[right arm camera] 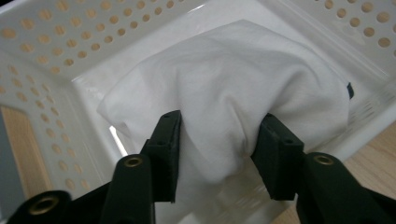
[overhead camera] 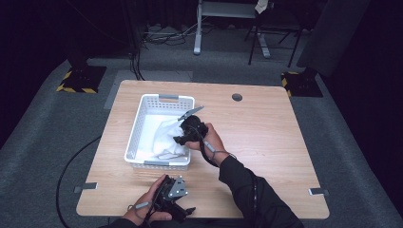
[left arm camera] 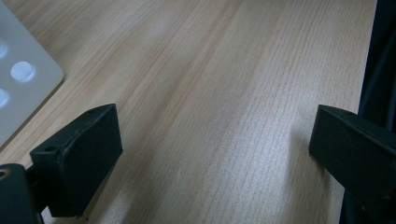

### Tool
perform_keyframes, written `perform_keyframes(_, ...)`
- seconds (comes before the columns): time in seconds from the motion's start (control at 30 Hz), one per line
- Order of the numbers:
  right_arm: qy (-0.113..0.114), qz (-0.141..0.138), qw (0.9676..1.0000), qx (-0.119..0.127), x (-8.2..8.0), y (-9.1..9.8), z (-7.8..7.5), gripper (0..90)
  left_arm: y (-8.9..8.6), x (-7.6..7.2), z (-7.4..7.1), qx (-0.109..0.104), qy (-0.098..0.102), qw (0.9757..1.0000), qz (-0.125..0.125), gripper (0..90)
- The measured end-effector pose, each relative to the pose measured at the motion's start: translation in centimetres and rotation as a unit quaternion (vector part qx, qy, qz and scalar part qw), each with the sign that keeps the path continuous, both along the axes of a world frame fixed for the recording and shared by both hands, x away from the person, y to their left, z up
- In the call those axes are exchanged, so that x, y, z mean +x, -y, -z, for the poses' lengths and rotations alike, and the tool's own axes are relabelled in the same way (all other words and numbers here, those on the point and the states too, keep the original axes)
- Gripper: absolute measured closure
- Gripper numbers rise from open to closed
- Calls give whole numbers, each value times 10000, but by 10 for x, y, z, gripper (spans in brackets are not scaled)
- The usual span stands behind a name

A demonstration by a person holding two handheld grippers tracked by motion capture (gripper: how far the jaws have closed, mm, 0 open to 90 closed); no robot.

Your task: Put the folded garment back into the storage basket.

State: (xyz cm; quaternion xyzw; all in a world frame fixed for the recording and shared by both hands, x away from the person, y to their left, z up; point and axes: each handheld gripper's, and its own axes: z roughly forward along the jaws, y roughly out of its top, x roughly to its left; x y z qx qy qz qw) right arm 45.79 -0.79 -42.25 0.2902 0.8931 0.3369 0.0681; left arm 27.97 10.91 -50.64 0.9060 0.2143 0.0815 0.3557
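The table was pale wood, with a round hole near its far edge; on its left half sat a white perforated basket, and in the basket lay a white cloth, bunched toward the right wall. The cloth looked light, soft and limp — it would likely sag and slide rather than hold any shape, so the best hold seemed a gathered fold near the top of the heap, pinched deep enough that several layers sit between the pads; a thin edge might slip out.

The right gripper reached into the basket from the right, hand over the rim, tilted down and leftward; its jaws stood at a middling gap with a bulge of cloth between them, the pads touching the fabric at both sides, though whether they truly pressed or had let go I could not tell. The left gripper rested low at the near edge of the table, just near of the basket, held in the left hand; its jaws stood wide — nothing between them but bare wood.
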Motion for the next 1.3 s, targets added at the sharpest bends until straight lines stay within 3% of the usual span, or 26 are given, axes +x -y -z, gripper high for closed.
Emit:
perform_keyframes(0.07, 23, -41, 9999, -89, -1, 0, -2, 478, 0, 0, 0, 1, -4, 10000, 5, 24)
perform_keyframes(0.1, 95, -184, 9993, -304, -5, -1, -5, 408, 0, 0, 0, 0, -4, 10000, 7, 23)
perform_keyframes(0.2, 171, -237, 9987, -408, -8, -2, -7, 347, 0, 0, 0, 0, -6, 10000, 8, 24)
perform_keyframes(0.3, 291, -511, 9965, -592, -11, -2, -11, 255, 0, 0, 0, 1, -5, 10000, 8, 23)
perform_keyframes(0.47, 474, -592, 9955, -565, -10, 3, -12, 184, 0, 0, 0, 0, -5, 10000, 7, 24)
perform_keyframes(0.7, 724, -633, 9935, -615, -10, 6, -10, 111, 0, 0, 0, -1, -6, 10000, 6, 24)
perform_keyframes(1.17, 726, -735, 9928, -600, -11, 4, -6, 31, 0, 0, 0, -1, -6, 10000, 6, 24)
perform_keyframes(1.3, 903, -730, 9911, -650, -13, 4, -5, 32, 0, 0, 0, -2, -4, 10000, 7, 24)
